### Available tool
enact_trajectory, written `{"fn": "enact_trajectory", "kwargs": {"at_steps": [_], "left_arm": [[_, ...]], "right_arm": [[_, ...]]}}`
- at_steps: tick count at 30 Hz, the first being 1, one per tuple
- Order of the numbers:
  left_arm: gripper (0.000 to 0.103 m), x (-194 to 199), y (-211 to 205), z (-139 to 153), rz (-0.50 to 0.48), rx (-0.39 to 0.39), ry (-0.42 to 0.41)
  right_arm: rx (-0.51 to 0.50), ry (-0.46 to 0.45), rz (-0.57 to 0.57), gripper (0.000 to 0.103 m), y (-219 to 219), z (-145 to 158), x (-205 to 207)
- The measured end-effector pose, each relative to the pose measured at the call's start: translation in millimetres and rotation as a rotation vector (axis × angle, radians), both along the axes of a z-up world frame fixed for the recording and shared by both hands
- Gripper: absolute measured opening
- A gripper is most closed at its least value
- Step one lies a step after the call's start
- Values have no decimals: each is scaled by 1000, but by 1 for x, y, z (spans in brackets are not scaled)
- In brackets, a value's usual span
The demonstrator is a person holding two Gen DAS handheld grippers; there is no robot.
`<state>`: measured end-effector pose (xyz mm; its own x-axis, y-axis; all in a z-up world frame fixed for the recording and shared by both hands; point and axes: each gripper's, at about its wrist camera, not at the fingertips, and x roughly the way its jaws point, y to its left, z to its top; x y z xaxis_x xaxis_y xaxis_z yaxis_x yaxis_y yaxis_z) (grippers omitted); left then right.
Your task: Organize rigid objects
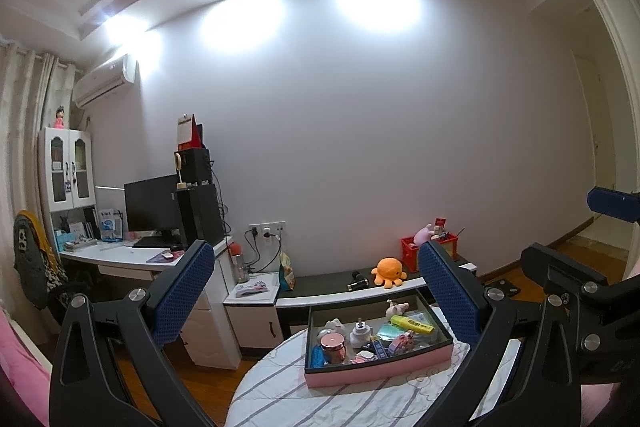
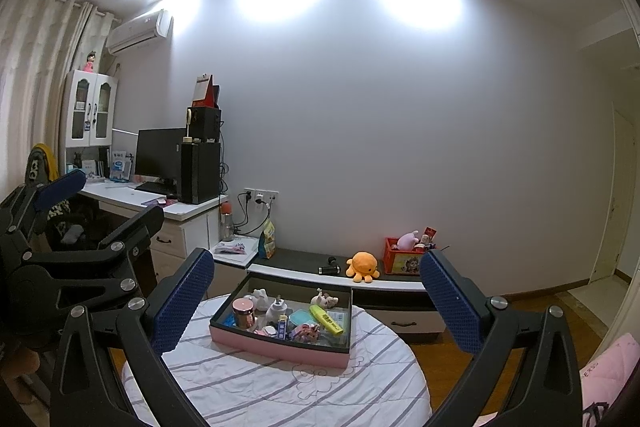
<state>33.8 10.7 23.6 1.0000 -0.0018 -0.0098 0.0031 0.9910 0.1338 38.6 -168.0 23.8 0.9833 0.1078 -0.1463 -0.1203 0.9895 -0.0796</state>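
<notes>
Pink-walled tray (image 2: 280, 345) is seen on the striped table (image 2: 248, 387), with a jar (image 2: 244, 311), highlighter (image 2: 326, 319) and other small items inside. Left gripper (image 1: 320, 299) and right gripper (image 2: 318, 303) are held spread, empty, well back. Sorting stage cannot be judged.

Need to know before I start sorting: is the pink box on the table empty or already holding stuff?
Holding stuff. The pink box contains a yellow highlighter, a rose-gold jar and other small items.
</notes>
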Motion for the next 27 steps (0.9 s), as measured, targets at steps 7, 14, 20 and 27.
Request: {"fn": "enact_trajectory", "kwargs": {"at_steps": [7, 14, 20, 27], "left_arm": [[103, 3, 2, -3, -23, -19, -1], [103, 5, 0, -5, -18, -1, -6], [103, 5, -1, -6, -19, 1, -3], [103, 6, 0, -5, -16, 5, 1]], "right_arm": [[-3, 1, 2, 103, 2, -4, -1], [-6, 14, 0, 103, 4, -8, 2], [-6, 19, -1, 103, 6, -8, 2], [-8, 23, -3, 103, 7, -8, 2]]}}
